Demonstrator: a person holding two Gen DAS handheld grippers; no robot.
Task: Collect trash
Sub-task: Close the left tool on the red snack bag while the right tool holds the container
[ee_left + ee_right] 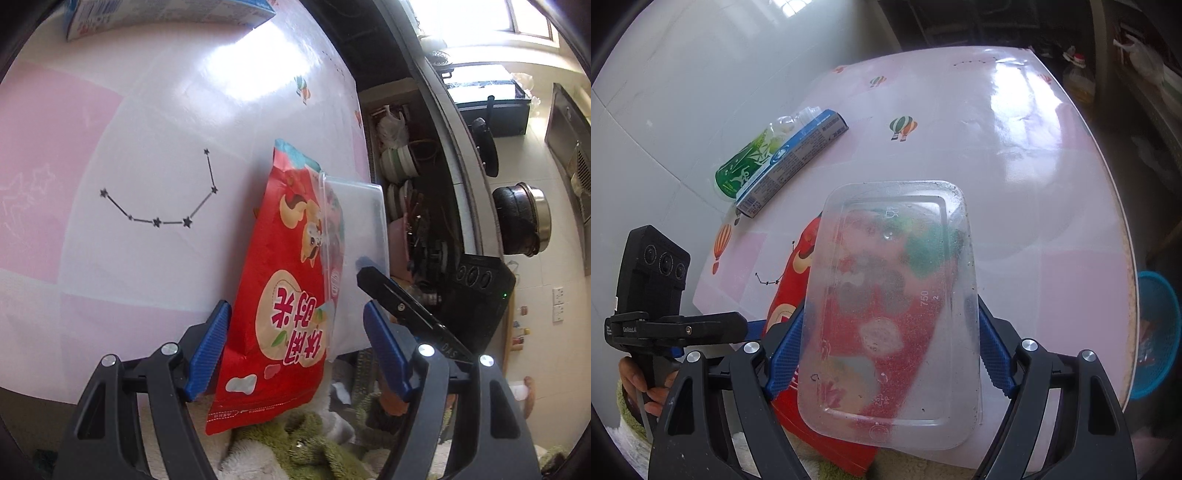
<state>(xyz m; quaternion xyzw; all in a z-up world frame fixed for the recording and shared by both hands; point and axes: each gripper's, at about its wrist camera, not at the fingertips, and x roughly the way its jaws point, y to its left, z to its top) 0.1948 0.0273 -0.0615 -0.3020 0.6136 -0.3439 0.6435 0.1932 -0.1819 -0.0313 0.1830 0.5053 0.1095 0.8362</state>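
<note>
- On the pink-and-white bench [1052, 206], at its near edge, lay a red snack bag [280, 295] printed with large Chinese characters and a cartoon squirrel
- Left hand-held gripper [295, 347] sat spread wide around the bag, blue pads apart from it on both sides
- Right hand-held gripper [886, 354] clamped a clear plastic container [890, 314] embossed "750" and "PP", held over the bag
- Farther back lay a blue box [798, 158] beside a green pouch [746, 166]
- A blue basket [1156, 332] stood beyond the bench edge
</note>
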